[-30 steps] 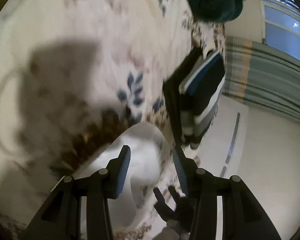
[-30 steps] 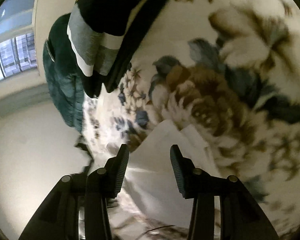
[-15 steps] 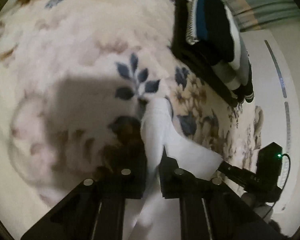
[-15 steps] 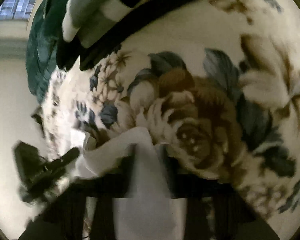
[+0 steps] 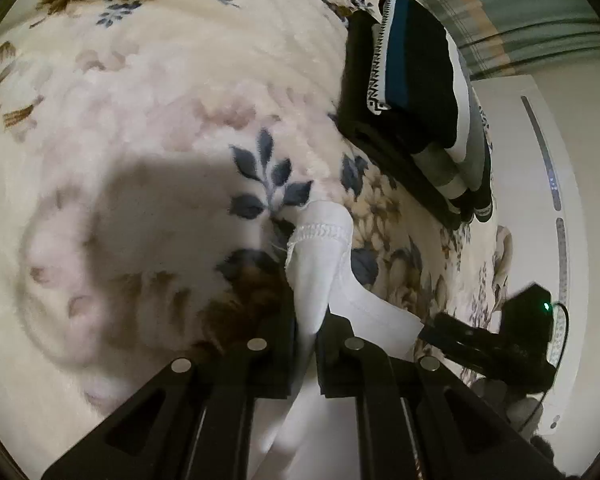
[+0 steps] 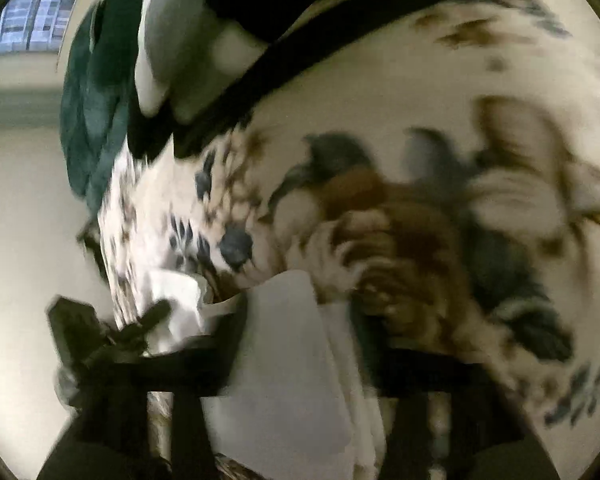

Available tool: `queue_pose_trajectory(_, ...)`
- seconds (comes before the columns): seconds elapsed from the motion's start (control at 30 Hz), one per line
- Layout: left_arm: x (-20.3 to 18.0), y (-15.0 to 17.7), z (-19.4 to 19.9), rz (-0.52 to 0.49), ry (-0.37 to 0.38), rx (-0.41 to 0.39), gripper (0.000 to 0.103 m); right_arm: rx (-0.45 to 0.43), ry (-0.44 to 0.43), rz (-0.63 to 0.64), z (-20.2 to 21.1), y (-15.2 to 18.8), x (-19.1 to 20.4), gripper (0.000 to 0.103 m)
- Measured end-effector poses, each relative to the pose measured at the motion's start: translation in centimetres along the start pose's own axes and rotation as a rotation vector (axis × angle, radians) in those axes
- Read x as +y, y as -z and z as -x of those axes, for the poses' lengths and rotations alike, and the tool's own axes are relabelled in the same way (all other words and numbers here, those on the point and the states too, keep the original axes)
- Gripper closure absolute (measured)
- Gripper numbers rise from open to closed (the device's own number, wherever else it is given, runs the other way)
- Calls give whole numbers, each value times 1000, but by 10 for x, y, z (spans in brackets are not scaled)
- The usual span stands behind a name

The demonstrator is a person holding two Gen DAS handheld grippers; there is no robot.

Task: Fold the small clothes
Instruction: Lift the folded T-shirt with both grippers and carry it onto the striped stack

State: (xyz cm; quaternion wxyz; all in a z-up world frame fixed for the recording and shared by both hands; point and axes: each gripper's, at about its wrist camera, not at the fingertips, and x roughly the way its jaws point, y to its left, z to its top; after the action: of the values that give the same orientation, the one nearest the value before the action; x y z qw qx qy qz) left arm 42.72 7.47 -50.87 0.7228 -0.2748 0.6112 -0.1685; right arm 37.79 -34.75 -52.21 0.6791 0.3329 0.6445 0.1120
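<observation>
A small white garment (image 5: pixel 320 256) with a stitched hem lies on a cream floral blanket (image 5: pixel 160 128). My left gripper (image 5: pixel 306 320) is shut on its edge, the cloth pinched between the jaws. In the blurred right wrist view the same white garment (image 6: pixel 288 344) runs between the fingers of my right gripper (image 6: pixel 296 320), which is shut on another part of it. The right gripper also shows in the left wrist view (image 5: pixel 488 344), at the right, holding the far end of the cloth.
A stack of folded dark clothes (image 5: pixel 416 92) with blue, grey and white stripes lies on the blanket at the upper right; it also shows in the right wrist view (image 6: pixel 228 20). A dark green garment (image 6: pixel 92 112) lies beyond it. The blanket's edge drops to a pale floor (image 5: pixel 520 184).
Both grippers were open over the white garment one second ago. They have closed on it, and the right view is now blurred by motion.
</observation>
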Motion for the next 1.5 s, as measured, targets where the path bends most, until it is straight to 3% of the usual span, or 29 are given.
queue_pose_trajectory(0.03,-1,0,0,-2,0,2,97,29,10,28,-11,1,7,44)
queue_pose_trajectory(0.07,-1,1,0,-3,1,5,97,64,53,72,-23,-1,14,53)
queue_pose_trajectory(0.1,-2,1,0,-2,-1,6,97,57,76,106,-27,-1,19,90)
queue_pose_trajectory(0.13,-2,2,0,0,1,6,97,40,102,148,-29,1,26,98)
queue_pose_trajectory(0.23,-1,3,3,10,17,4,97,-60,147,149,-10,5,30,99)
queue_pose_trajectory(0.3,1,2,4,25,35,5,97,-154,164,102,17,9,25,99)
queue_pose_trajectory(0.4,8,-4,-4,46,30,20,97,-221,176,35,41,9,14,99)
queue_pose_trajectory(0.5,24,-11,-11,113,24,42,95,-158,193,-8,29,-2,3,96)
queue_pose_trajectory(0.57,31,-9,-5,146,28,39,86,-102,201,-25,19,-6,-4,94)
queue_pose_trajectory(0.63,32,-3,2,149,40,43,68,-93,181,-39,24,1,-10,74)
queue_pose_trajectory(0.67,32,4,5,144,39,50,65,-88,162,-48,26,6,-12,60)
queue_pose_trajectory(0.87,28,68,15,122,75,113,65,17,64,-143,20,67,-40,55)
queue_pose_trajectory(1.0,32,106,15,120,88,120,68,103,-5,-198,3,106,-56,55)
queue_pose_trajectory(1.03,33,111,16,119,86,112,84,115,-10,-203,-1,114,-57,55)
queue_pose_trajectory(1.13,32,120,22,116,98,83,93,150,-68,-226,-11,130,-59,55)
queue_pose_trajectory(1.17,31,122,25,111,90,77,93,144,-79,-225,-13,133,-59,61)
queue_pose_trajectory(1.2,30,123,25,109,93,77,94,128,-80,-217,-13,135,-57,90)
queue_pose_trajectory(1.23,31,125,25,107,93,78,94,106,-56,-204,-12,137,-53,96)
queue_pose_trajectory(1.4,41,127,19,112,95,133,89,100,17,-170,-10,133,-50,99)
queue_pose_trajectory(1.47,43,124,27,130,122,121,79,120,15,-168,-7,130,-51,98)
queue_pose_trajectory(1.5,46,122,32,141,134,100,66,120,-5,-174,-4,128,-53,94)
